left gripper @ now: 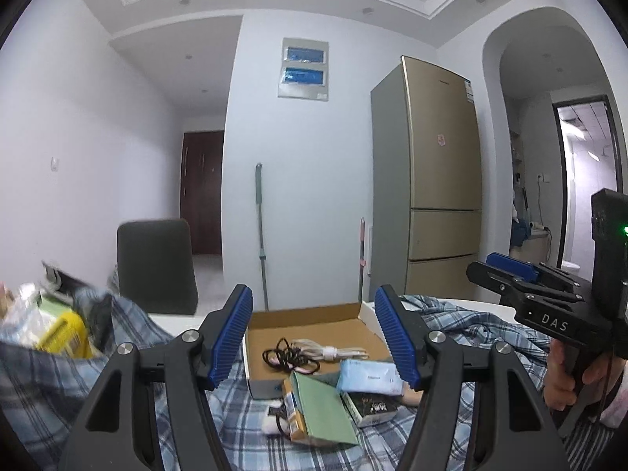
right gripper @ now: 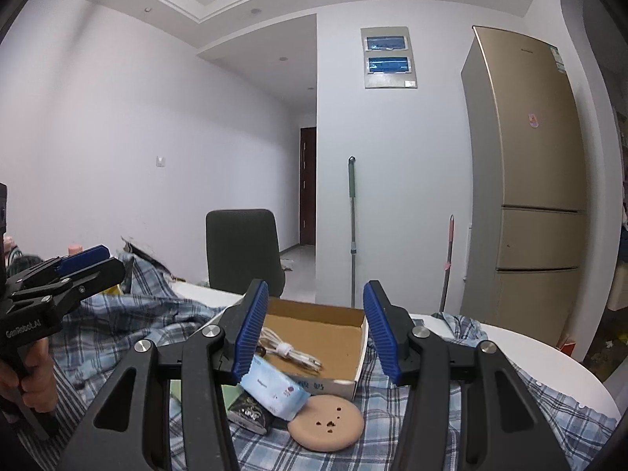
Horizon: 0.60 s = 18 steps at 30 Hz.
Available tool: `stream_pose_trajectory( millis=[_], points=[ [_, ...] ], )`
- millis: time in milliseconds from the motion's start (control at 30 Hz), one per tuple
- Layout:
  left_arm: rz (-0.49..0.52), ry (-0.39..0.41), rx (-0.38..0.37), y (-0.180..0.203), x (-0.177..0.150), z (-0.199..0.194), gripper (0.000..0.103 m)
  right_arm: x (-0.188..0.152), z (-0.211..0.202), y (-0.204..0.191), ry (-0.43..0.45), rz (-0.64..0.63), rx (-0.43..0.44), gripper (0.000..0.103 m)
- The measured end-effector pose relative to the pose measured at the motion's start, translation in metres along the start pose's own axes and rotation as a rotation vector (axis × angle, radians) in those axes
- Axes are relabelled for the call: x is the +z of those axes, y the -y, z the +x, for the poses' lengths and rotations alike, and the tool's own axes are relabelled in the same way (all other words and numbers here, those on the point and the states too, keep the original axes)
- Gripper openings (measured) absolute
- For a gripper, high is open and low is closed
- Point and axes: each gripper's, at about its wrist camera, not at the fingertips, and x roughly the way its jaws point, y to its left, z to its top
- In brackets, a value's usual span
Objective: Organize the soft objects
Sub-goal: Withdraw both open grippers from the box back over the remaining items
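Note:
An open cardboard box (left gripper: 314, 324) (right gripper: 322, 324) lies on a blue plaid cloth (left gripper: 243, 428) (right gripper: 129, 325). Inside are a white cable (left gripper: 337, 351) (right gripper: 292, 353) and a black cord (left gripper: 286, 357). In front of the box lie a light blue tissue pack (left gripper: 371, 376) (right gripper: 274, 390), a green packet (left gripper: 324, 408), a dark packet (left gripper: 373, 408) (right gripper: 251, 416) and a round pink pad (right gripper: 325, 422). My left gripper (left gripper: 314, 337) is open and empty above the box; it also shows in the right wrist view (right gripper: 84, 265). My right gripper (right gripper: 316, 327) is open and empty, and shows at right (left gripper: 506, 271).
A grey chair (left gripper: 157, 267) (right gripper: 243, 253) stands behind the table. A yellow item (left gripper: 64, 333) and bags lie at far left. A gold fridge (left gripper: 439, 180) (right gripper: 530, 180) and two mop handles (left gripper: 261, 231) stand by the wall. The white table edge (right gripper: 549, 357) shows at right.

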Motion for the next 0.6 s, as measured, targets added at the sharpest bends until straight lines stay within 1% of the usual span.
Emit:
stream_pose_trajectory(
  millis=[67, 167, 233, 300, 333, 367, 400, 433, 467, 500, 533, 567, 600],
  points=[
    [-0.026, -0.007, 0.001, -0.005, -0.007, 0.004, 0.067, -0.006, 0.002, 0.0, -0.012, 0.0, 0.001, 0.05],
    [-0.005, -0.015, 0.005, -0.005, -0.015, 0.008, 0.067, -0.014, 0.005, 0.001, -0.031, 0.003, 0.006, 0.05],
    [0.0, -0.035, -0.001, -0.004, -0.022, 0.013, 0.067, -0.016, 0.005, 0.003, -0.032, 0.01, 0.004, 0.05],
    [0.0, -0.046, 0.001, -0.004, -0.021, 0.017, 0.067, -0.017, 0.004, 0.002, -0.028, 0.011, 0.005, 0.054],
    [-0.008, -0.049, 0.003, -0.006, -0.021, 0.018, 0.069, -0.018, 0.002, 0.002, -0.024, 0.01, 0.004, 0.056],
    [-0.018, -0.052, 0.005, -0.008, -0.022, 0.019, 0.081, -0.019, 0.001, 0.002, -0.022, 0.009, 0.004, 0.058],
    [-0.028, -0.053, 0.009, -0.011, -0.022, 0.019, 0.088, -0.018, 0.001, 0.002, -0.02, 0.01, 0.004, 0.059],
    [-0.03, -0.051, 0.012, -0.011, -0.022, 0.019, 0.095, -0.018, 0.001, 0.001, -0.02, 0.009, 0.004, 0.063],
    [-0.03, -0.043, 0.011, -0.012, -0.022, 0.017, 0.096, -0.019, 0.0, 0.002, -0.02, 0.008, 0.004, 0.066],
    [-0.024, -0.036, 0.011, -0.011, -0.022, 0.016, 0.098, -0.019, 0.0, 0.001, -0.018, 0.006, 0.003, 0.072],
    [-0.013, -0.034, 0.013, -0.008, -0.022, 0.016, 0.103, -0.019, -0.001, 0.0, -0.013, 0.001, 0.001, 0.078],
    [-0.001, -0.043, 0.016, -0.006, -0.023, 0.018, 0.103, -0.019, -0.002, -0.001, -0.01, -0.003, 0.001, 0.088],
    [0.008, -0.053, 0.021, -0.004, -0.023, 0.02, 0.103, -0.019, -0.002, -0.002, -0.01, -0.009, 0.003, 0.094]
  ],
)
